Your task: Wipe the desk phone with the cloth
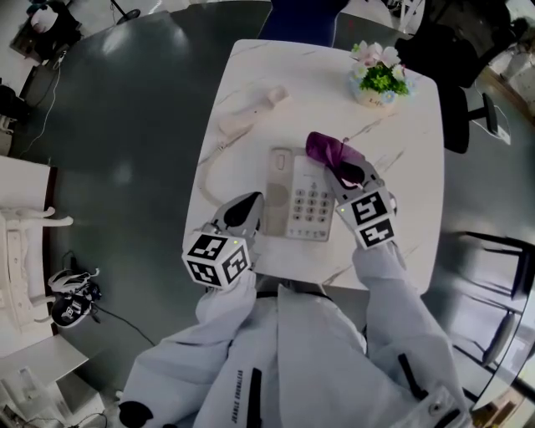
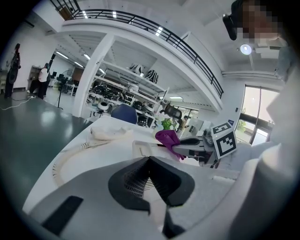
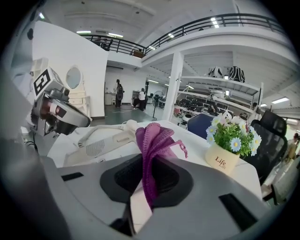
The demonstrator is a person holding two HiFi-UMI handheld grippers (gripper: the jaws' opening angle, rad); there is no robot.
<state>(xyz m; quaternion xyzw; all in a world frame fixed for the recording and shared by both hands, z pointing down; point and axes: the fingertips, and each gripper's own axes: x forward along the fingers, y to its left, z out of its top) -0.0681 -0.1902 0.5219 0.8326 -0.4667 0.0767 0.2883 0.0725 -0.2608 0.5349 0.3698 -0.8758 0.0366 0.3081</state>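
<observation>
The cream desk phone lies in the middle of the white marble table. Its handset is off the cradle, lying at the far left with the coiled cord trailing back. My right gripper is shut on a purple cloth that bunches out past its tips, over the phone's far right corner. In the right gripper view the cloth stands up between the jaws. My left gripper is shut at the phone's left edge, its tips low by the phone base, with nothing seen between them.
A small pot of flowers stands at the table's far right corner, just beyond the cloth. A black office chair is to the right of the table, a blue chair behind it. The near table edge is close under both grippers.
</observation>
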